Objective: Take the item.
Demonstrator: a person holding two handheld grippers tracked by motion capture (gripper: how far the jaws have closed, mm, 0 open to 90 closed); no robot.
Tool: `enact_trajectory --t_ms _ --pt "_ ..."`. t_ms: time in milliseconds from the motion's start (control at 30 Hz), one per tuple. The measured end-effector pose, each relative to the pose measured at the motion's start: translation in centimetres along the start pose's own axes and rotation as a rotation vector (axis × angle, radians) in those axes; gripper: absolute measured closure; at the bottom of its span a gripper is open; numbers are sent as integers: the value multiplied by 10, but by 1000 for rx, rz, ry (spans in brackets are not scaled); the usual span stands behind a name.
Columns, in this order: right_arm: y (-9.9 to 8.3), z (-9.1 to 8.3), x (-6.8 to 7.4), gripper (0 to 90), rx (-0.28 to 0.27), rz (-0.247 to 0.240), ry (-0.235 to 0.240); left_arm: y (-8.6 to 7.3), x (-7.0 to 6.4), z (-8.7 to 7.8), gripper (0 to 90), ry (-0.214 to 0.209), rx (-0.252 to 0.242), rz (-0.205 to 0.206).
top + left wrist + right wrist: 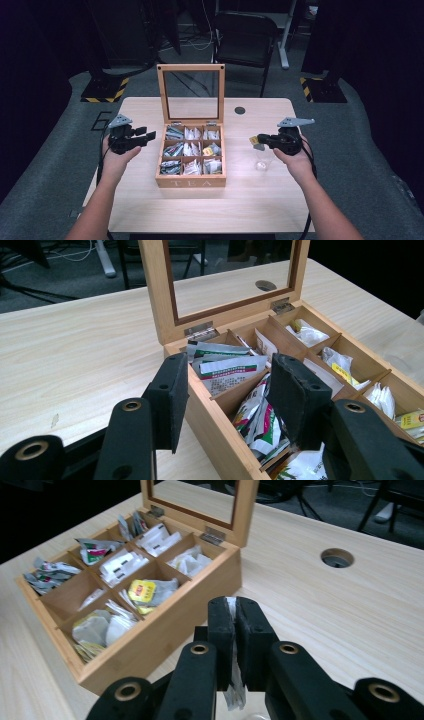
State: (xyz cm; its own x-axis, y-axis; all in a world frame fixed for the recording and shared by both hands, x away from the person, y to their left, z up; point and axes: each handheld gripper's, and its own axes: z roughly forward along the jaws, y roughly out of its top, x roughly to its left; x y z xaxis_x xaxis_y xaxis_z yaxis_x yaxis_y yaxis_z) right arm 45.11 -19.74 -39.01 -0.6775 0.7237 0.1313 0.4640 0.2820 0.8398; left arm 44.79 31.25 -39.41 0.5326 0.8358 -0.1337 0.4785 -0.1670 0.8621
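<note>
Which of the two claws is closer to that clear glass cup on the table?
Right. The right claw hovers just above and beside the glass cup, clamping a tea bag; the left claw is open across the tea box.

Tea bag (pixel 234 680) mostly hidden between the right gripper's (pixel 235 611) black jaws, print on the packets (pixel 227 371) in the tea box (pixel 210 407) too small to read, clear cup (pixel 262 162) faint and hard to make out, box corner cut off at the frame edge.

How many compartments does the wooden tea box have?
9, in three rows of three inside the tea box: back row by the open lid, a middle row, and a front row. All hold tea bags.
</note>
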Motion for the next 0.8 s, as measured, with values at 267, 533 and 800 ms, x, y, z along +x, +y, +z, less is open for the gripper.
enact_trajectory --t_ms 267,533,800 --pt "-11 -9 -10 855 2 21 -39 -1 1 0 500 4 0 -5" --pt "-22 -10 -15 854 5 39 -58 -1 1 0 500 3 3 -4" --pt "-31 -5 -17 854 19 50 -71 -1 1 -1 500 6 1 -9"
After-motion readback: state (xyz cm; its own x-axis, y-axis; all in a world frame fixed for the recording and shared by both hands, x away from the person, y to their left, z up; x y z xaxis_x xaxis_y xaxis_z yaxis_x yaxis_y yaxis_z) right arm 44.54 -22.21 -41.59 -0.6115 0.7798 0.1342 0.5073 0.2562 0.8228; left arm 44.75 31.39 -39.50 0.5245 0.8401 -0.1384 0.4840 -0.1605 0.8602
